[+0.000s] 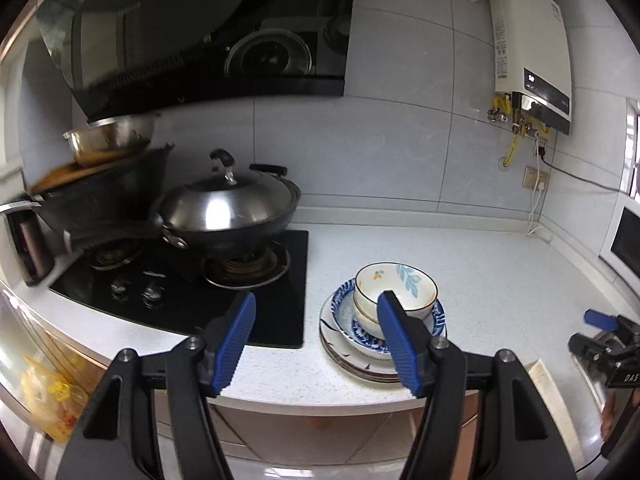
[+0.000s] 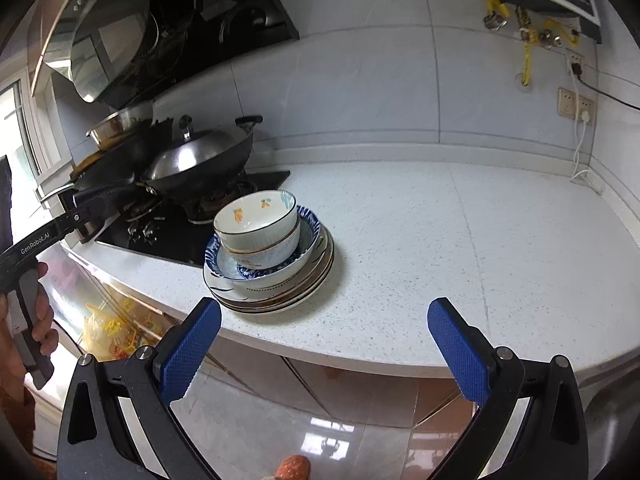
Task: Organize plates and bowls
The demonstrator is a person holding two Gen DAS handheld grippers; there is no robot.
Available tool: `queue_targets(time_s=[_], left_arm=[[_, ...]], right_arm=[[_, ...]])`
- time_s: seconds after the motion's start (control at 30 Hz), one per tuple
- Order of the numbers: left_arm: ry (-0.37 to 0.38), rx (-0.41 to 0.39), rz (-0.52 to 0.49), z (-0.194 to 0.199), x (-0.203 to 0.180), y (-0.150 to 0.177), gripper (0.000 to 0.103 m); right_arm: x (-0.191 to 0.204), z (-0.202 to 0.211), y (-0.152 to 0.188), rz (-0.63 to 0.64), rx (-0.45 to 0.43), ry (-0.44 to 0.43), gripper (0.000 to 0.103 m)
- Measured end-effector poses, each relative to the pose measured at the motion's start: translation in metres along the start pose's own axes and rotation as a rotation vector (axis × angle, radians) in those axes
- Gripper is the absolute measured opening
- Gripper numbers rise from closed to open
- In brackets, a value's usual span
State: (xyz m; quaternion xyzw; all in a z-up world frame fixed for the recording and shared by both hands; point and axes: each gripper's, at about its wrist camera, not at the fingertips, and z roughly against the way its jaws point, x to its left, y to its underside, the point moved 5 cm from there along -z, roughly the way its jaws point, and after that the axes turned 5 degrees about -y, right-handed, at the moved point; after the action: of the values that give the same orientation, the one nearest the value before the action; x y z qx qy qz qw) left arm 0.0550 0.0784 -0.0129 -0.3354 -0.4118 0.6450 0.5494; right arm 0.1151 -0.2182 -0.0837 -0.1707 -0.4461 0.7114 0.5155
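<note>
Stack (image 2: 268, 256) of bowls on plates is sitting on the table (image 2: 440, 240) near its front edge, both grippers, left (image 1: 316, 344) and right (image 2: 324, 348), hanging apart and empty; a nudge risks toppling the top bowl (image 2: 258, 220).

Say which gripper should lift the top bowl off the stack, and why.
Left, probably. In its wrist view the left gripper stands open, one finger already overlapping the top bowl. The right gripper, also open and empty, sits back over the counter edge, farther from the stack.
</note>
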Motion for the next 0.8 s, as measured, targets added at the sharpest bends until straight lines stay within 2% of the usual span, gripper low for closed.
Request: queue_targets(time_s=[0.13, 0.27, 0.5, 0.7, 0.8], left_arm=[[-0.031, -0.047, -0.014, 0.041, -0.009, -0.008, 0.062], [0.002, -0.049, -0.010, 0.060, -0.015, -0.015, 0.062], [-0.050, 0.004, -0.006, 0.060, -0.008, -0.016, 0.062], [-0.024, 0.021, 0.012, 0.054, 0.009, -0.010, 0.062], [0.005, 0.040, 0.036, 0.047, 0.017, -0.009, 0.062]], right_arm=[[-0.003, 0.026, 0.010, 0.008, -0.066, 0.009, 0.102], [-0.003, 0.037, 0.016, -0.005, -0.085, -0.022, 0.102], [0.016, 0.049, 0.021, 0.054, -0.089, -0.006, 0.102], [0.035, 0.055, 0.024, 0.062, -0.102, 0.016, 0.102], [0.044, 0.058, 0.027, 0.045, -0.089, 0.054, 0.102]])
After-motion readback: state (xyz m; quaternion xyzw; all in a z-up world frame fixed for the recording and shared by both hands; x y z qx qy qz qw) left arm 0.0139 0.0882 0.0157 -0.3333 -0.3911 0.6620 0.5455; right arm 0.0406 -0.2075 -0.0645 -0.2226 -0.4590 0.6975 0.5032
